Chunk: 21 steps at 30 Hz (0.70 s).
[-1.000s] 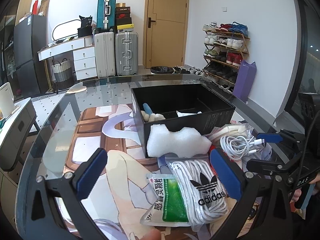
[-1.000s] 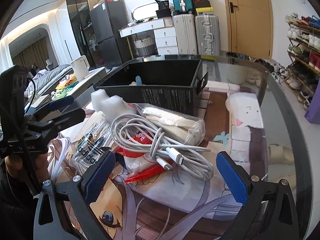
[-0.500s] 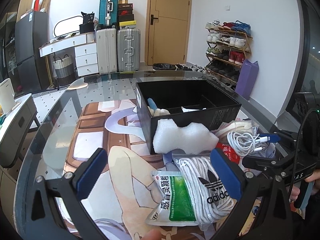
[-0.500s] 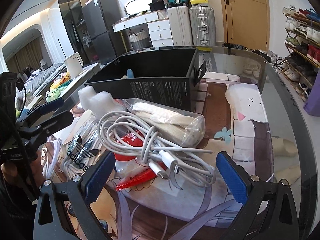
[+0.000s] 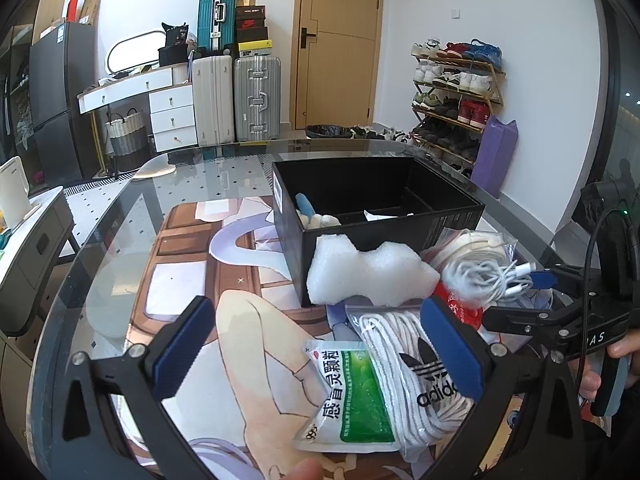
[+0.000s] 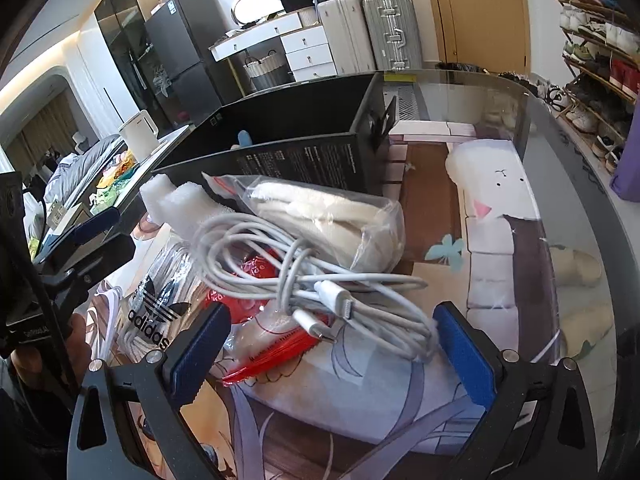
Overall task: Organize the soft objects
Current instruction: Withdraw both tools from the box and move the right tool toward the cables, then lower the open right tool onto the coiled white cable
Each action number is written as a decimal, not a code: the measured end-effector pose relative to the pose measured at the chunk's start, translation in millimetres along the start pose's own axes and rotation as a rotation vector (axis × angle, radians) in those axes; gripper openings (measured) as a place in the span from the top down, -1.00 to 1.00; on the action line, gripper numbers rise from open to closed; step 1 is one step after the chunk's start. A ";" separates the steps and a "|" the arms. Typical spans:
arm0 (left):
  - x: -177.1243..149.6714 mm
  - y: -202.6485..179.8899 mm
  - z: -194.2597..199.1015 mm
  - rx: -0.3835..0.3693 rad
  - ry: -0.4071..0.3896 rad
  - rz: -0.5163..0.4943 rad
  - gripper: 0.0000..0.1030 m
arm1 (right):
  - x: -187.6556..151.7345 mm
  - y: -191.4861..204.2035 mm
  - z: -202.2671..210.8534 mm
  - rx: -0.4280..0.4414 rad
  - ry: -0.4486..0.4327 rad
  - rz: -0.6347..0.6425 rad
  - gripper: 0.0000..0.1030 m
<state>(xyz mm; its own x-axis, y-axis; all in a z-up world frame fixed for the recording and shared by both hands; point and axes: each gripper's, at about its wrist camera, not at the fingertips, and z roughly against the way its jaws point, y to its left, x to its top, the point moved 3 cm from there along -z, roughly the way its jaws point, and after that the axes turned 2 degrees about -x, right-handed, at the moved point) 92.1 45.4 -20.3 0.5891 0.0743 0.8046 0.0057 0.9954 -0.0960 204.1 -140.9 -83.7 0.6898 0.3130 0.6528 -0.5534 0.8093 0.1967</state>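
Both grippers, left gripper [image 5: 320, 348] and right gripper [image 6: 332, 344], are gaping wide, holding nothing. Right is probably lining up on the tangled white cable [image 6: 320, 276]; next squeezing, lifting toward the black box [image 6: 304, 148].

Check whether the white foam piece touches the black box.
Touching: in the left wrist view the white foam piece leans against the black box's front wall, no gap visible.

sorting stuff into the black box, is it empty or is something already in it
Not empty. The black box is open-topped, and its near-left compartment holds a blue-and-cream soft item; something white shows beyond the divider.
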 end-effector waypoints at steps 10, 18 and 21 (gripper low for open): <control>-1.6 0.2 -1.0 0.003 0.000 -0.005 -1.00 | -2.4 -0.7 8.7 -0.037 -0.044 0.012 -0.83; -1.8 0.4 -1.9 0.002 0.002 -0.008 -1.00 | -1.5 -2.7 8.2 -0.018 -0.043 -0.016 -0.74; -2.5 0.3 -1.6 0.001 0.001 -0.011 -1.00 | -0.9 -3.9 8.2 -0.005 -0.048 -0.035 -0.70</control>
<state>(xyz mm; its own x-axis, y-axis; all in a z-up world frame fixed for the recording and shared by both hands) 91.9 45.4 -23.3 0.5901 0.0629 0.8049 0.0114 0.9962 -0.0862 201.8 -148.4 -79.0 0.6855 0.2603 0.6800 -0.5267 0.8221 0.2162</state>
